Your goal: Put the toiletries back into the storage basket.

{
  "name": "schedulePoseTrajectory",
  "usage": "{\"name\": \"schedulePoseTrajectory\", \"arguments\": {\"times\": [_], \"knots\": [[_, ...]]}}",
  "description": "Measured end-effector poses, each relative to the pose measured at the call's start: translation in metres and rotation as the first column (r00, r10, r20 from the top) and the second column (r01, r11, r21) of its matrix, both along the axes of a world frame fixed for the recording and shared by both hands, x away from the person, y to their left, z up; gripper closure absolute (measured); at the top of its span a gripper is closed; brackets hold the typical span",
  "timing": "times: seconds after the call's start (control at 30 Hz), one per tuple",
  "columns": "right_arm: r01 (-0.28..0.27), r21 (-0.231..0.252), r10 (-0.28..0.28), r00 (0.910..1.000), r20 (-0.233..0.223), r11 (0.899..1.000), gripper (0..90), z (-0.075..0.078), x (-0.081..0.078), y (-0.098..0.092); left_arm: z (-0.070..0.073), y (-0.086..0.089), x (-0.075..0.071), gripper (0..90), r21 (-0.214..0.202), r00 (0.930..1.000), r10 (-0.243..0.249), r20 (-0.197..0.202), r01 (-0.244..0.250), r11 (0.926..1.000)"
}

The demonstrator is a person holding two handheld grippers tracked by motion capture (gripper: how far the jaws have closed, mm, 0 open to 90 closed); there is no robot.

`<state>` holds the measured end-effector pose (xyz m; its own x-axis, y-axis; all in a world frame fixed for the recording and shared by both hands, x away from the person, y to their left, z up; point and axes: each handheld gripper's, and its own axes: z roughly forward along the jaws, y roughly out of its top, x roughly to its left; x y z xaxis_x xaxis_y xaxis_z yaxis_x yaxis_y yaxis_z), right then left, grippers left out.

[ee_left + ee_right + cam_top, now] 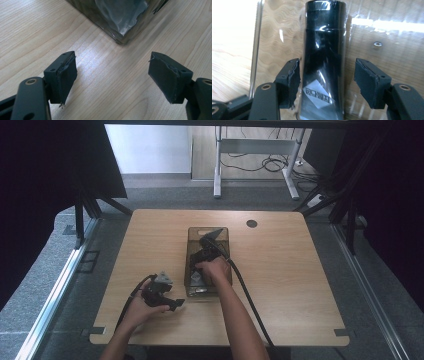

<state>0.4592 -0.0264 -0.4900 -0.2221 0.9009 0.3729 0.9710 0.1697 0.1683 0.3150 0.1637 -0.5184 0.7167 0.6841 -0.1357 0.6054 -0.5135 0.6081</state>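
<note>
While the right gripper (327,80) is reaching down into the smoky clear bin (191,255) at the middle of the wooden table (280,270), a black tube (324,62) is lying on the bin's floor directly between its jaws. Those jaws are standing wide apart, one on each side of the tube, and they are gripping nothing; the left-hand pad appears to be just brushing the tube's edge, though glare on the plastic is making that hard to judge. The tube's long axis is running from six o'clock to twelve o'clock in the right gripper view, its cap toward twelve and a pale printed label (319,96) near the jaws, so the jaws are lying across its width, likely ready to close on it.

Over at about eight o'clock from the bin, the left gripper (161,295) is resting low over bare wood, jaws spread wide and empty, facing the bin's near corner (122,40). Being much nearer, the right hand (214,269) looks the one to take the tube.
</note>
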Motion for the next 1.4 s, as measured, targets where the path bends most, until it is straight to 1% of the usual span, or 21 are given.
{"name": "schedulePoseTrajectory", "arguments": {"times": [0.07, 0.17, 0.23, 0.3, 0.4, 0.53, 0.67, 0.7, 0.73, 0.8, 0.87, 0.97, 1.0, 1.03, 1.1, 1.13, 1.17, 1.2, 1.23, 1.27, 1.4], "knots": [[-0.016, 0.000, 0.016, 0.9998, 0.015, 1.000, 36.8, 0.005, -0.002, -0.002, 0.000, 0.001, 0.001, 23.2, 0.016, 1.0000, -0.008, -0.003, 0.008, 0.9998], [-0.043, 0.005, 0.042, 0.9982, 0.043, 0.999, 36.8, 0.013, -0.005, -0.007, -0.001, 0.001, 0.001, 23.2, 0.015, 1.0000, -0.007, 0.002, 0.007, 0.9999], [-0.064, 0.006, 0.063, 0.9950, 0.078, 0.998, 36.8, 0.020, -0.008, -0.012, -0.001, 0.001, 0.001, 23.2, 0.012, 1.0000, 0.000, -0.001, 0.000, 0.9999], [-0.081, 0.022, 0.078, 0.9923, 0.096, 0.996, 36.7, 0.026, -0.012, -0.017, -0.002, 0.002, 0.002, 23.2, 0.018, 1.0000, -0.005, 0.001, 0.005, 0.9998], [-0.111, 0.029, 0.106, 0.9857, 0.131, 0.993, 36.7, 0.035, -0.018, -0.022, -0.003, 0.002, 0.003, 23.2, 0.021, 1.0000, -0.002, -0.001, 0.002, 0.9998], [-0.164, 0.037, 0.155, 0.9716, 0.179, 0.986, 36.7, 0.047, -0.027, -0.031, -0.004, 0.001, 0.002, 23.2, 0.021, 1.0000, 0.003, 0.000, -0.003, 0.9998], [-0.251, 0.032, 0.237, 0.9435, 0.231, 0.967, 37.2, 0.056, -0.040, -0.044, -0.002, 0.001, 0.000, 23.2, 0.022, 1.0000, 0.005, 0.002, -0.005, 0.9997], [-0.278, 0.026, 0.263, 0.9312, 0.253, 0.960, 37.2, 0.058, -0.044, -0.050, -0.002, 0.001, 0.000, 23.3, 0.016, 0.9999, 0.011, 0.003, -0.011, 0.9998], [-0.291, 0.020, 0.275, 0.9228, 0.270, 0.956, 37.2, 0.059, -0.047, -0.054, -0.002, 0.001, -0.001, 23.3, 0.014, 0.9999, 0.011, 0.007, -0.011, 0.9998], [-0.311, 0.018, 0.290, 0.9054, 0.310, 0.950, 37.5, 0.060, -0.055, -0.065, -0.001, 0.003, -0.001, 23.3, 0.026, 1.0000, 0.005, 0.006, -0.005, 0.9997], [-0.330, 0.033, 0.300, 0.8898, 0.344, 0.943, 37.9, 0.060, -0.061, -0.078, -0.001, 0.003, -0.002, 23.3, 0.025, 0.9999, 0.011, 0.008, -0.012, 0.9996], [-0.345, 0.040, 0.300, 0.8626, 0.407, 0.938, 38.2, 0.059, -0.073, -0.097, -0.001, 0.005, -0.003, 23.3, 0.029, 0.9997, 0.024, 0.011, -0.024, 0.9993], [-0.358, 0.036, 0.308, 0.8463, 0.435, 0.933, 38.2, 0.059, -0.078, -0.103, -0.001, 0.006, -0.003, 23.3, 0.031, 0.9996, 0.025, 0.010, -0.026, 0.9992], [-0.361, 0.027, 0.311, 0.8368, 0.451, 0.932, 38.2, 0.059, -0.082, -0.107, -0.002, 0.006, -0.003, 23.3, 0.029, 0.9994, 0.034, 0.011, -0.034, 0.9990], [-0.375, -0.013, 0.332, 0.8045, 0.492, 0.927, 38.2, 0.058, -0.091, -0.118, -0.002, 0.007, -0.004, 23.3, 0.033, 0.9991, 0.042, 0.011, -0.042, 0.9986], [-0.378, -0.024, 0.337, 0.7916, 0.510, 0.925, 38.2, 0.057, -0.096, -0.124, -0.002, 0.008, -0.004, 23.3, 0.038, 0.9991, 0.041, 0.011, -0.042, 0.9984], [-0.376, -0.023, 0.332, 0.7868, 0.520, 0.926, 38.4, 0.055, -0.102, -0.130, -0.003, 0.009, -0.005, 23.3, 0.035, 0.9987, 0.050, 0.012, -0.050, 0.9981], [-0.381, -0.022, 0.332, 0.7754, 0.537, 0.924, 38.8, 0.053, -0.106, -0.137, -0.003, 0.010, -0.005, 23.3, 0.033, 0.9982, 0.059, 0.010, -0.059, 0.9977], [-0.378, -0.020, 0.326, 0.7697, 0.549, 0.926, 38.9, 0.050, -0.111, -0.144, -0.003, 0.012, -0.005, 23.3, 0.038, 0.9983, 0.056, 0.015, -0.057, 0.9977], [-0.373, -0.012, 0.315, 0.7654, 0.561, 0.928, 39.0, 0.047, -0.115, -0.152, -0.003, 0.012, -0.006, 23.3, 0.033, 0.9976, 0.068, 0.010, -0.069, 0.9971], [-0.329, 0.012, 0.258, 0.7607, 0.596, 0.944, 39.5, 0.032, -0.127, -0.184, -0.003, 0.015, -0.006, 23.3, 0.045, 0.9967, 0.081, 0.011, -0.081, 0.9957]]}}
